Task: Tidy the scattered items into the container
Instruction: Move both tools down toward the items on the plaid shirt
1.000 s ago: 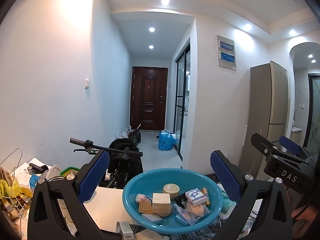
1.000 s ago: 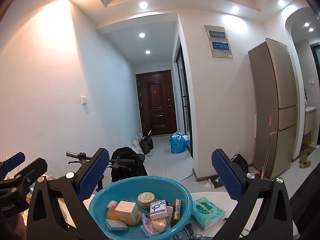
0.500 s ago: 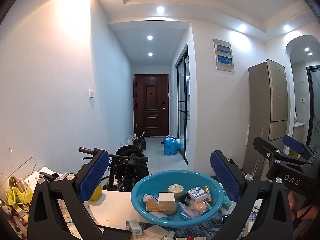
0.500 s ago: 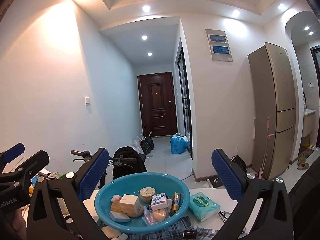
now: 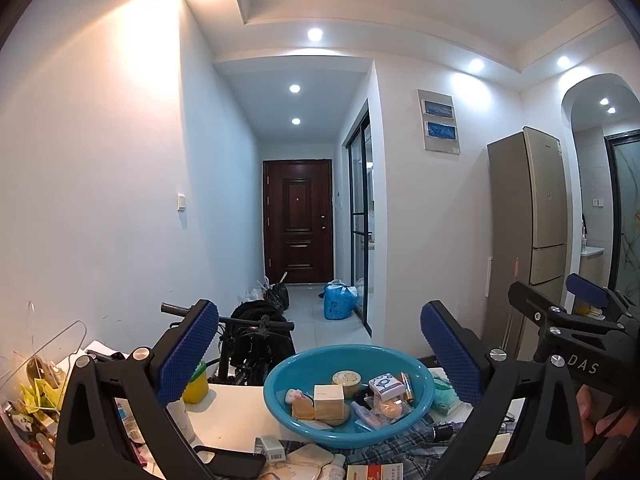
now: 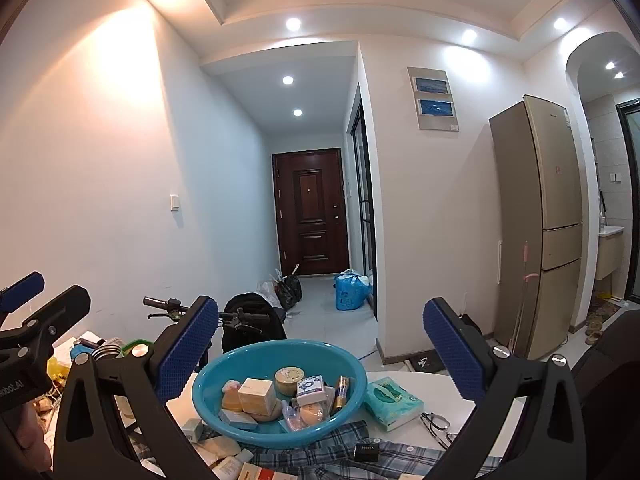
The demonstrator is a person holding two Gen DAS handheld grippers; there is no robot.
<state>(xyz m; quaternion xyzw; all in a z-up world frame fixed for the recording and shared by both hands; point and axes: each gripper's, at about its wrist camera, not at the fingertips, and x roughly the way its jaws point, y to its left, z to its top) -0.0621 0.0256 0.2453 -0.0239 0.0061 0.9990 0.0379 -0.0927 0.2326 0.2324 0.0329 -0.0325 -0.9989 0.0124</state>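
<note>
Both grippers' fingers wide apart, empty, above basin

"DAS" on right tool; "ZEESEA" on small black box; other labels unreadable.

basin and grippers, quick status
Left gripper open, empty. Right gripper open, empty. Basin part filled; tissue pack, glasses, black box outside. Nothing blocking.

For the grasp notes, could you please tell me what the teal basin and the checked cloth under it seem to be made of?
Teal basin: probably moulded plastic, glossy, with a smooth, even-coloured rim that catches light.
Checked cloth: apparently woven fabric, matte; it lies in soft wrinkles and shows buttons, so likely a shirt.
</note>
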